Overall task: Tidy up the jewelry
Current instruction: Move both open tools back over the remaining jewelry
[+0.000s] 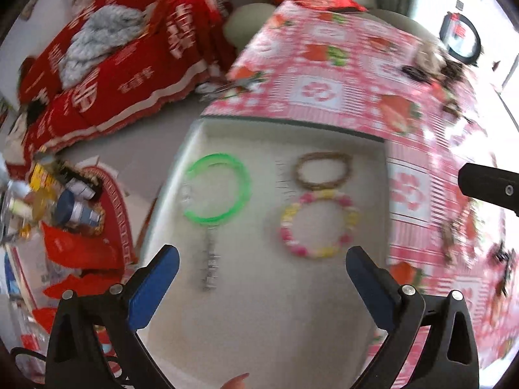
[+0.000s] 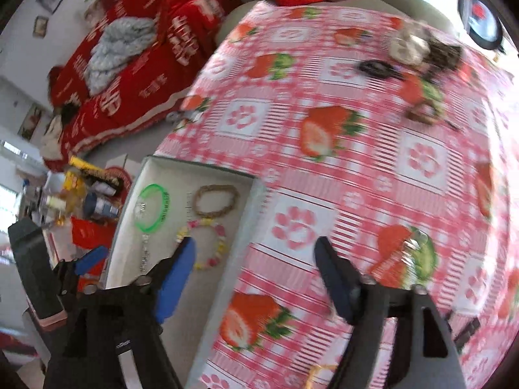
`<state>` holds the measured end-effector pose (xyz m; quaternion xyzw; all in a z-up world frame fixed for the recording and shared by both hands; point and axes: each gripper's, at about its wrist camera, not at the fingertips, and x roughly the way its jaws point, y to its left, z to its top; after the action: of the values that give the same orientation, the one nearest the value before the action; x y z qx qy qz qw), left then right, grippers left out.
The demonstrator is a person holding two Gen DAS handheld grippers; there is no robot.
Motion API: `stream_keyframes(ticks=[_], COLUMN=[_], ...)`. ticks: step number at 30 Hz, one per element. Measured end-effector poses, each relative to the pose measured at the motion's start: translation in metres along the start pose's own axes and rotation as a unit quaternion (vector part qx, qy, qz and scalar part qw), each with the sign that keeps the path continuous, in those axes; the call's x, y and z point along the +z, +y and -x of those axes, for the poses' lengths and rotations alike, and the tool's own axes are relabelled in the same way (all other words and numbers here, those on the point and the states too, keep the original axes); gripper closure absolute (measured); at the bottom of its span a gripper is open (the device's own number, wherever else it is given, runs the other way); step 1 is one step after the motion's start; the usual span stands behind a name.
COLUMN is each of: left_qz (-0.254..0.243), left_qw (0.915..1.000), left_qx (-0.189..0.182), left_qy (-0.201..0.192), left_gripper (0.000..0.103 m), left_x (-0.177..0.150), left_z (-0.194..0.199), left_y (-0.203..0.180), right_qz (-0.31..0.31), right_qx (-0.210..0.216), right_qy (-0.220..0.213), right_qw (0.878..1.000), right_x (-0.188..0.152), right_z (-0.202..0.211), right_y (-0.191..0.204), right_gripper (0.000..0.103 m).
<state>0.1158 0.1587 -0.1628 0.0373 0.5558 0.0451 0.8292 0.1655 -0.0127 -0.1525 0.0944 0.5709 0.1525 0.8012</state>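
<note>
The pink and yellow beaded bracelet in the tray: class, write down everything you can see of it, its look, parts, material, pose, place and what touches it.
The pink and yellow beaded bracelet is a closed ring of small chunky beads in pink, yellow and white, plastic by the look. It lies flat on the pale floor of the shallow tray, towards the tray's right side. Its far edge meets or nearly meets the brown woven bracelet; blur hides which. The green bangle lies apart to its left. Nothing grips it.

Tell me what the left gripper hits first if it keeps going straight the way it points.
Probably the bare white floor of the tray: the left gripper, jaws open and empty, aims between the silver chain and the pink-and-yellow beaded bracelet. Depth is unclear.
</note>
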Motion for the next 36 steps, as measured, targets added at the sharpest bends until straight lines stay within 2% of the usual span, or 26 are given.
stream_keyframes(ticks=[8,16,27,29,31,34,36], left_qz=[-0.062,-0.111,-0.162,-0.168,-0.172,-0.178,-0.181], left_qw=[0.9965,0.9894,0.9781,0.977,0.9756,0.9738,0.9729], left_qx=[-0.053,-0.093,-0.13,-0.131,-0.135,-0.138,-0.139], left_qy=[-0.017,-0.005,0.011,0.014,0.021,0.029,0.039], left_gripper=[0.0,0.0,0.0,0.005,0.005,0.017,0.018], left_x=[0.005,0.005,0.012,0.011,0.011,0.009,0.009], left_z=[0.027,0.024,0.014,0.012,0.009,0.002,-0.004], left_y=[-0.074,-0.137,-0.206,-0.215,-0.224,-0.235,-0.243], right_qz=[-0.067,-0.146,-0.194,-0.198,-0.203,-0.208,-0.212], right_qx=[-0.045,-0.095,-0.131,-0.135,-0.137,-0.139,-0.14], right_qy=[-0.012,-0.005,0.014,0.018,0.023,0.029,0.032], right_qw=[0.997,0.985,0.972,0.971,0.969,0.968,0.967], right_x=[-0.031,-0.071,-0.108,-0.113,-0.118,-0.124,-0.127], right_z=[0.042,0.068,0.075,0.073,0.072,0.069,0.067], right_y=[-0.073,-0.149,-0.202,-0.208,-0.214,-0.219,-0.222], right_gripper=[0.022,0.022,0.022,0.022,0.022,0.022,0.022])
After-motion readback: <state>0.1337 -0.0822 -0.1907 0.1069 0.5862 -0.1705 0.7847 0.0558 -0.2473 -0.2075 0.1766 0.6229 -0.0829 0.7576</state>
